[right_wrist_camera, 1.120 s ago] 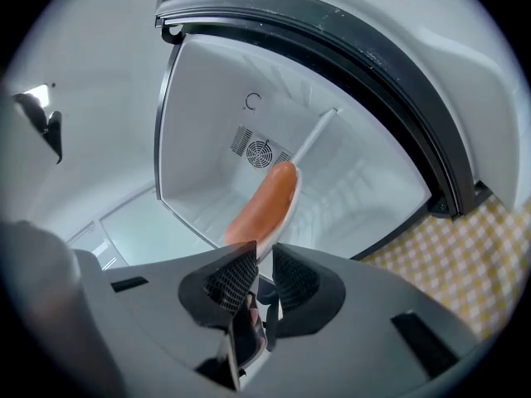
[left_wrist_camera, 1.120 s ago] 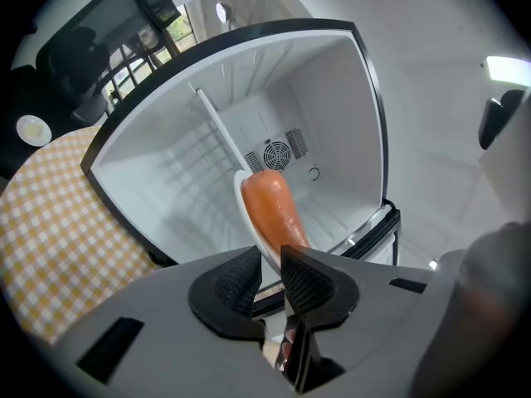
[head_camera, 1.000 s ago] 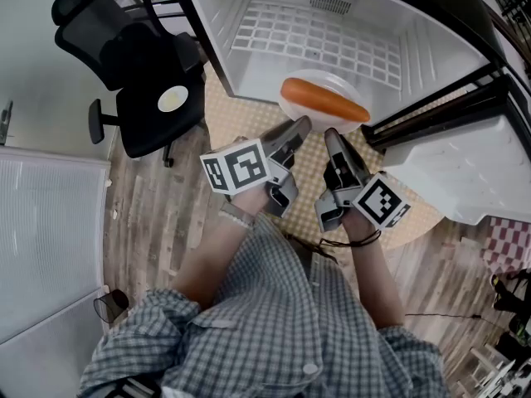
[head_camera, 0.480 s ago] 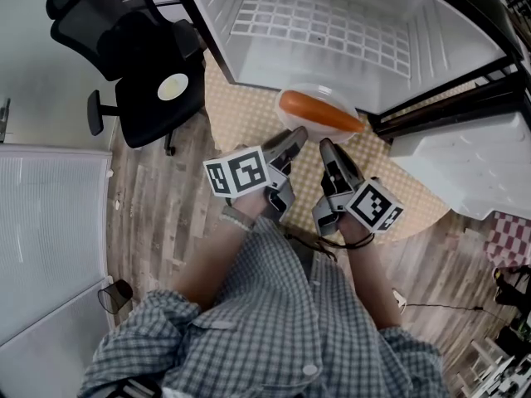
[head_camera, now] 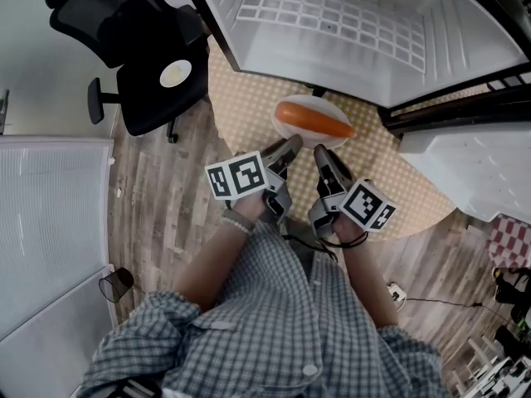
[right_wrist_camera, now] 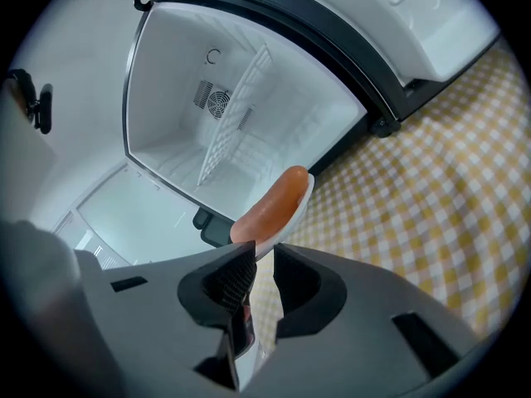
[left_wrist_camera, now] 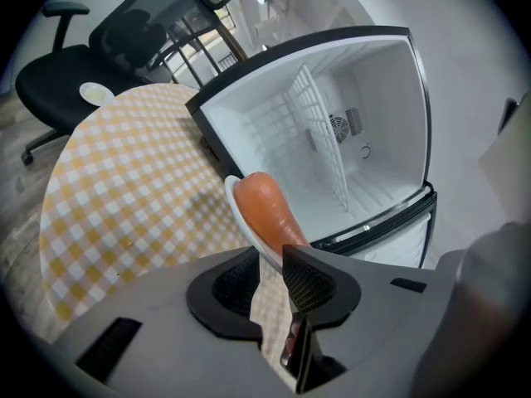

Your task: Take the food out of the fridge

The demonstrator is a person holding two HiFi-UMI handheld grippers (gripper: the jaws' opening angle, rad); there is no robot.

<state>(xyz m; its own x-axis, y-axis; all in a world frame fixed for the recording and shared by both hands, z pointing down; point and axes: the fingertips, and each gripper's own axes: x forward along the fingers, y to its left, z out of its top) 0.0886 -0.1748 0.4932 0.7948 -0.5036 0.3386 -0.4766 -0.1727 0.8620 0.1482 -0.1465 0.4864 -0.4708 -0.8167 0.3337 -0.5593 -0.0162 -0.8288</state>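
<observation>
Two holds on one white plate (head_camera: 309, 101): in the head view the left gripper (head_camera: 292, 144) and right gripper (head_camera: 319, 151) pinch its near rim, carrot (head_camera: 314, 120) on top, over the checked table (head_camera: 249, 98), outside the fridge (head_camera: 332, 23). Left gripper view: jaws have just been opening, pads gripping the rim. Right gripper view: jaws clamped on the rim.

You had a round table (head_camera: 249, 110) under a yellow-and-white checked cloth straight ahead of you. To its left stood 1 black office chair (head_camera: 153, 65) on castors, with a small round dish (head_camera: 175, 74) lying on its seat. The floor (head_camera: 158, 214) was grey-brown wood planking. A white ribbed panel (head_camera: 50, 222) ran along your left, and 1 dark cup (head_camera: 116, 285) stood on the floor just beside it. At the far right edge you could see a red-and-white checked cloth (head_camera: 506, 243), with a thin cable (head_camera: 431, 302) trailing on the floor near it.
</observation>
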